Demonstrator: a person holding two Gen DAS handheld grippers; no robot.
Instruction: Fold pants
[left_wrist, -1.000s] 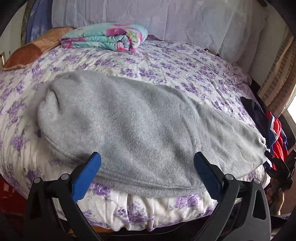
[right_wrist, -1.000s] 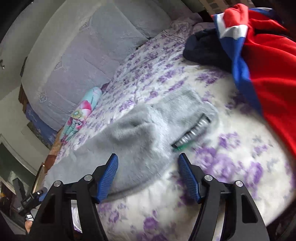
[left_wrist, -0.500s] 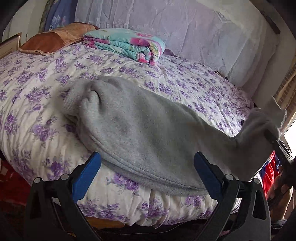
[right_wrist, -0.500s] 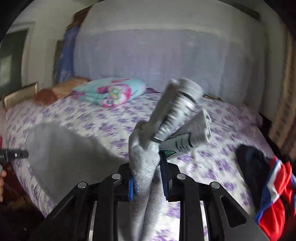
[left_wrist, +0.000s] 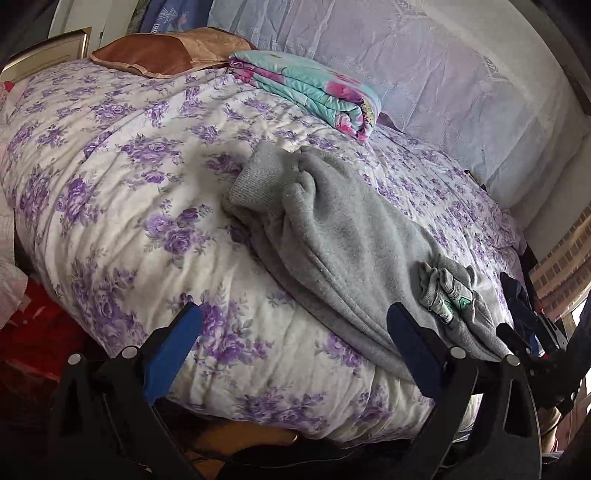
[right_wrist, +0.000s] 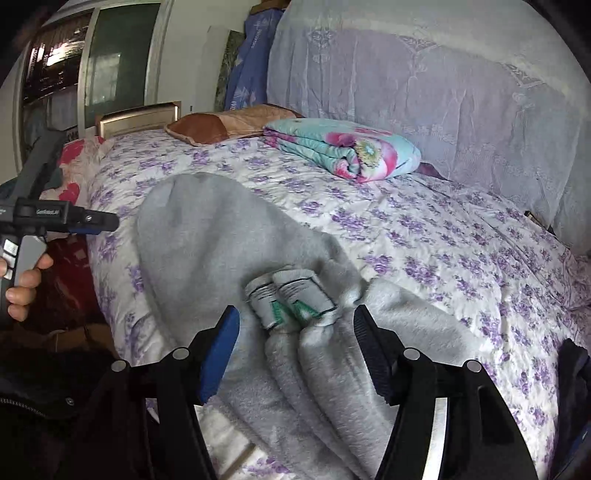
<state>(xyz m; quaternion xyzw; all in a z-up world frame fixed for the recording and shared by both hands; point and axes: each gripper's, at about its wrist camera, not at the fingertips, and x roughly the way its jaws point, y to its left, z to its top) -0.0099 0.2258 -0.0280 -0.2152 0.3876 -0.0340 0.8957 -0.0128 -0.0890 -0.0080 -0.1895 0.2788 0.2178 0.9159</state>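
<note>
We see the grey fleece pants (left_wrist: 343, 236) lying folded over on the purple-flowered bedspread (left_wrist: 122, 192), near the bed's front edge. Their two ribbed leg cuffs (right_wrist: 291, 295), with green-printed labels, rest on top of the lower layer of the pants. Our right gripper (right_wrist: 295, 350) hangs just above the pants behind the cuffs, its blue-padded fingers (right_wrist: 218, 354) spread wide and holding nothing. Our left gripper (left_wrist: 295, 350) is likewise spread apart and empty, over the bedspread's edge beside the pants. A folded floral quilt (right_wrist: 343, 147) and a brown pillow (left_wrist: 155, 55) lie at the far side.
</note>
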